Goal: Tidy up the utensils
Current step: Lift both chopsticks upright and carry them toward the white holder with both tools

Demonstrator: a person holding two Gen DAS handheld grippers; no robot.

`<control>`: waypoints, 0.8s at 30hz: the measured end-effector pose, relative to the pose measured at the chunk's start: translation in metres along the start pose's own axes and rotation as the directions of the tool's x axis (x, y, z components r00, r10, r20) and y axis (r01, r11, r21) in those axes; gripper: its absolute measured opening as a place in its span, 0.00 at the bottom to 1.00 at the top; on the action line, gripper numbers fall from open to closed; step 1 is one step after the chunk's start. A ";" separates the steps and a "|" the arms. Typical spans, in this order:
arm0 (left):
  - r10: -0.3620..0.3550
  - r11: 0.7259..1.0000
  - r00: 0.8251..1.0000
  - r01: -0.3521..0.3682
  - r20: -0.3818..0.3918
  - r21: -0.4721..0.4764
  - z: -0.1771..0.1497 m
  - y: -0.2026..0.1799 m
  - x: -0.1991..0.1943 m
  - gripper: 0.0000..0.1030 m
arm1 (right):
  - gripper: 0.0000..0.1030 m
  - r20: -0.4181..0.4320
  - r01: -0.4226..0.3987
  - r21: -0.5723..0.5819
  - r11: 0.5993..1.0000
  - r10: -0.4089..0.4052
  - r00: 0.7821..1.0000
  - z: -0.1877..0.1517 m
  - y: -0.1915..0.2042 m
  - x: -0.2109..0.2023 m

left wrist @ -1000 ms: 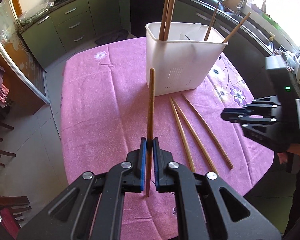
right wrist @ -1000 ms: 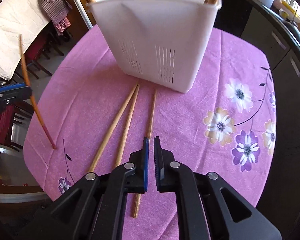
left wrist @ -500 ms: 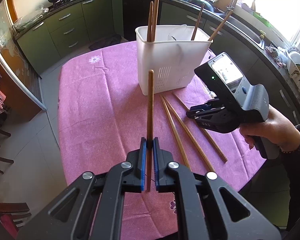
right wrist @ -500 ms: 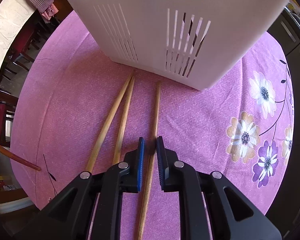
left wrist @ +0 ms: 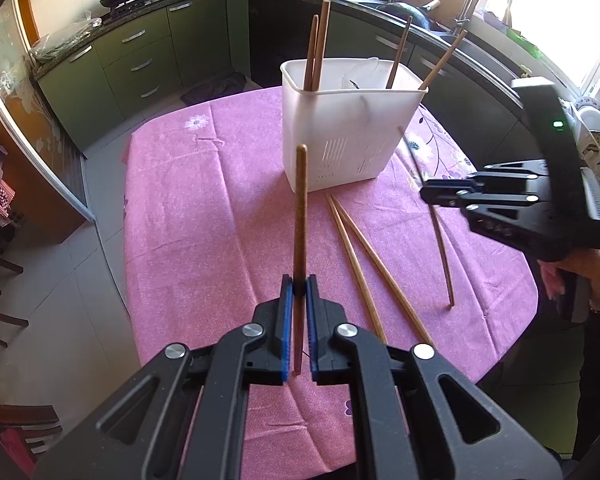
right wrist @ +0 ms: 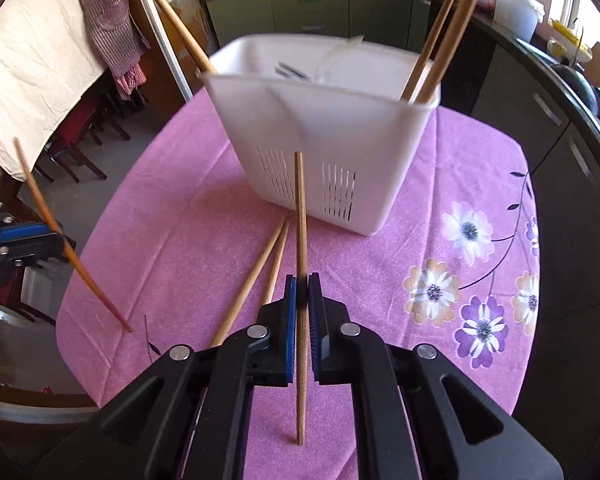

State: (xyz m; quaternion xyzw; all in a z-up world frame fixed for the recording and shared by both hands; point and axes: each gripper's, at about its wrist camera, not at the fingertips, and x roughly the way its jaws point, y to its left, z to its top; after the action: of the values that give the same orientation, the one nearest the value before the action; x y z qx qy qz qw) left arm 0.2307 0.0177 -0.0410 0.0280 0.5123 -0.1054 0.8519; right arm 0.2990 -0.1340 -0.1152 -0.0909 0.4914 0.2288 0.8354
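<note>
A white plastic utensil holder (left wrist: 350, 128) stands on the pink tablecloth (left wrist: 204, 216) with several chopsticks upright inside it. My left gripper (left wrist: 298, 286) is shut on a dark brown chopstick (left wrist: 301, 208), held upright above the table short of the holder. My right gripper (right wrist: 302, 284) is shut on a light wooden chopstick (right wrist: 299, 216), lifted off the cloth; it also shows in the left wrist view (left wrist: 440, 236) at the right. Two chopsticks (left wrist: 356, 240) lie on the cloth in front of the holder, also seen in the right wrist view (right wrist: 260, 268).
The round table's edge (left wrist: 128, 264) drops to a tiled floor on the left. Dark green kitchen cabinets (left wrist: 140, 56) and a counter run behind the table. Chairs (right wrist: 80, 148) and a hanging cloth (right wrist: 32, 60) stand beyond the table's far side.
My right gripper has closed on the right-hand chopstick that lay on the cloth and lifted it up and back from the holder. My left gripper still holds its chopstick upright.
</note>
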 end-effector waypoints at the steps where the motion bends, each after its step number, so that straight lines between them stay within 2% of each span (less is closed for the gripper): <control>1: 0.002 1.000 1.000 -0.002 0.002 -0.002 0.000 0.000 -0.001 0.06 | 0.06 0.030 -0.002 -0.004 1.000 0.002 1.000 -0.005 0.000 -0.014; 4: -0.002 1.000 1.000 0.002 0.009 -0.004 -0.002 0.000 -0.005 0.06 | 0.06 0.100 0.008 -0.024 1.000 -0.006 0.995 -0.021 0.002 -0.048; 12: 0.003 1.000 1.000 -0.003 0.029 0.006 -0.009 -0.004 -0.010 0.06 | 0.06 0.172 0.011 -0.037 0.999 -0.005 0.985 -0.058 -0.002 -0.094; 18: 0.016 1.000 0.999 -0.016 0.034 0.020 -0.012 -0.009 -0.013 0.06 | 0.06 0.183 0.009 -0.033 0.999 -0.003 0.983 -0.071 -0.006 -0.101; 24: 0.017 1.000 0.999 -0.018 0.050 0.019 -0.012 -0.008 -0.021 0.06 | 0.06 0.187 0.002 -0.023 1.000 0.002 0.982 -0.070 -0.011 -0.101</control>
State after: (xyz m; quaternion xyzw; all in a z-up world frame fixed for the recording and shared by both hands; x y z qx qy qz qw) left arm 0.2093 0.0149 -0.0280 0.0382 0.4895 -0.1034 0.8650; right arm 0.2078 -0.2000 -0.0637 -0.0788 0.4081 0.2420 0.8768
